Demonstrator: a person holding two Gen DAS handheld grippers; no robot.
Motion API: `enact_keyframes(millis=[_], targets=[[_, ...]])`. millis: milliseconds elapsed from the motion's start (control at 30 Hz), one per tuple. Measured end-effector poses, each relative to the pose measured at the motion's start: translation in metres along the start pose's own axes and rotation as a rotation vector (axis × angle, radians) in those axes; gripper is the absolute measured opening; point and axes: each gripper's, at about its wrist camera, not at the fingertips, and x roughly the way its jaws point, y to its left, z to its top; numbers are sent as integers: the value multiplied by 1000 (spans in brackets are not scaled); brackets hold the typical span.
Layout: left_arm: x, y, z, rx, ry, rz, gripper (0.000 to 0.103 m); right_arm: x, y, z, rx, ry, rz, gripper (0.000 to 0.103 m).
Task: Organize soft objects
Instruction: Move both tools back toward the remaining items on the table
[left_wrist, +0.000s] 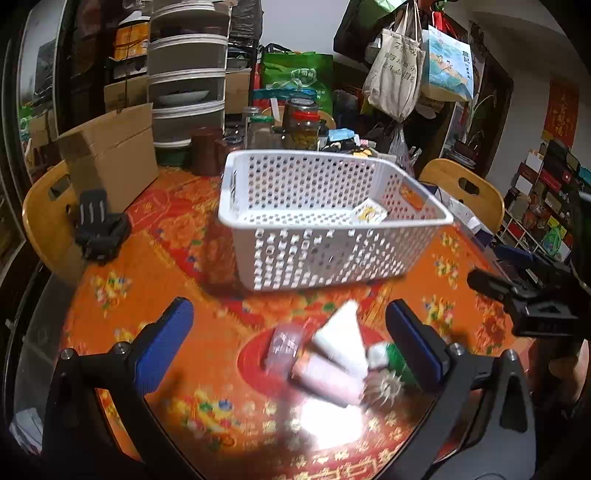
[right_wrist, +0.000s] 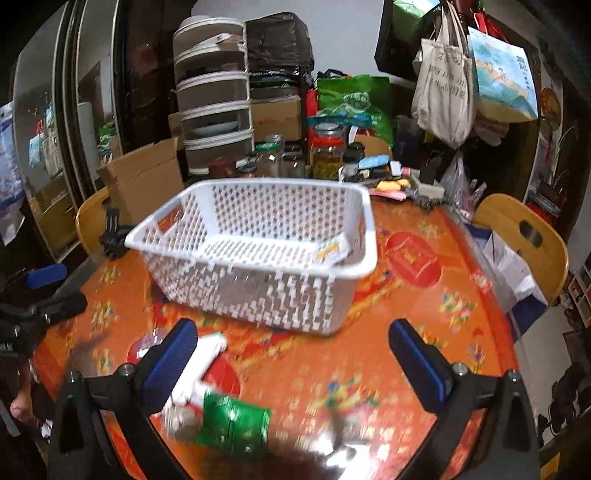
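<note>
A white perforated basket (left_wrist: 328, 254) (right_wrist: 258, 295) stands mid-table with a small white and yellow packet (left_wrist: 367, 214) (right_wrist: 328, 253) inside. In front of it lies a blurred pile: a white tube (left_wrist: 345, 339) (right_wrist: 201, 363), a pink tube (left_wrist: 325, 376), a clear wrapped item (left_wrist: 282, 347), a spiky ball (left_wrist: 386, 387) and a green packet (left_wrist: 397, 360) (right_wrist: 232, 421). My left gripper (left_wrist: 290, 347) is open above the pile, empty. My right gripper (right_wrist: 291, 365) is open and empty, with the pile by its left finger.
The round table has an orange floral cloth (left_wrist: 147, 280). Jars (left_wrist: 304, 122), a cardboard box (left_wrist: 110, 162) and a drawer tower (left_wrist: 188, 74) crowd the far side. A black mount (left_wrist: 99, 225) sits at the left edge. Wooden chairs (right_wrist: 524, 236) flank the table.
</note>
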Motion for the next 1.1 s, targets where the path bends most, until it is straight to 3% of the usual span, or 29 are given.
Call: enact_keyframes(millis=[267,467,933,1100], targets=[[8,8,-50,-31,41,-5,103,0,8,-58,33,44,73,102],[36,-1,-73,-32,109,-41,102,8,10,-87,68,87,103,87],[82,-8,-89,-59,172,-66,72,49,29,-94,45,173,134,74],[90,-10,-88,-63,173,-78,72,59,33,-93,32,190,122,71]])
